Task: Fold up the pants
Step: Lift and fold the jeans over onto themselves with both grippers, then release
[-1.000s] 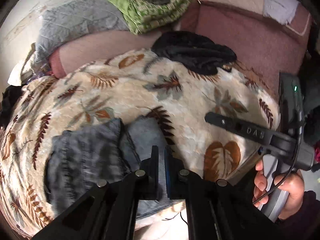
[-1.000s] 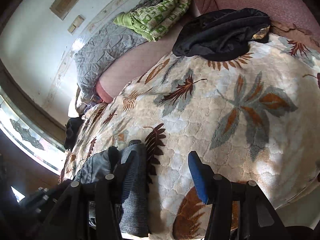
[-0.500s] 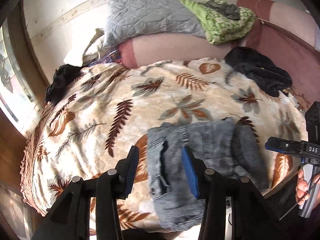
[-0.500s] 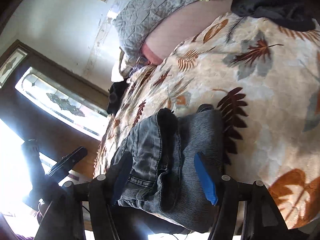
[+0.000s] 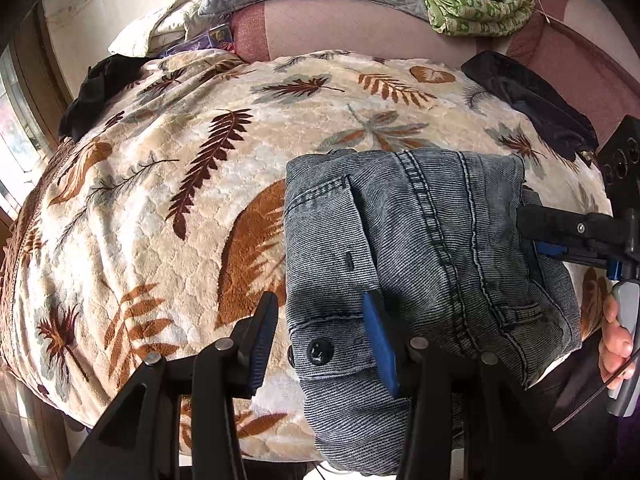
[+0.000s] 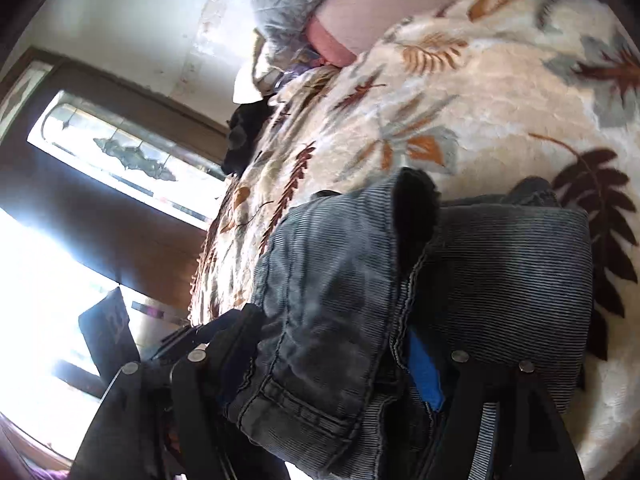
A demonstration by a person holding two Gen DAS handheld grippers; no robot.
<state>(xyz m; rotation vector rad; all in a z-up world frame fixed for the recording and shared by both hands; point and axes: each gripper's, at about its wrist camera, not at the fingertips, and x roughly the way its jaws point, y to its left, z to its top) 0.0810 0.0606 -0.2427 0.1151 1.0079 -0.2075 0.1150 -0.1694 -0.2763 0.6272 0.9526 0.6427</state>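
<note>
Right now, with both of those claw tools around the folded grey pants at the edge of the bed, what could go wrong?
1. The right gripper is closing with only the upper layers of the pants between its jaws; lifting could peel the fold open.
2. The left gripper stands open over the pants' buttoned corner, so that end may sag.
3. The pants overhang the near edge of the leaf-print blanket; a tug could drag them off.

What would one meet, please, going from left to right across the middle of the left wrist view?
Black garment at the bed's edge → leaf-print blanket → folded grey jeans → right gripper, its jaws closing over the jeans' edge.
</note>
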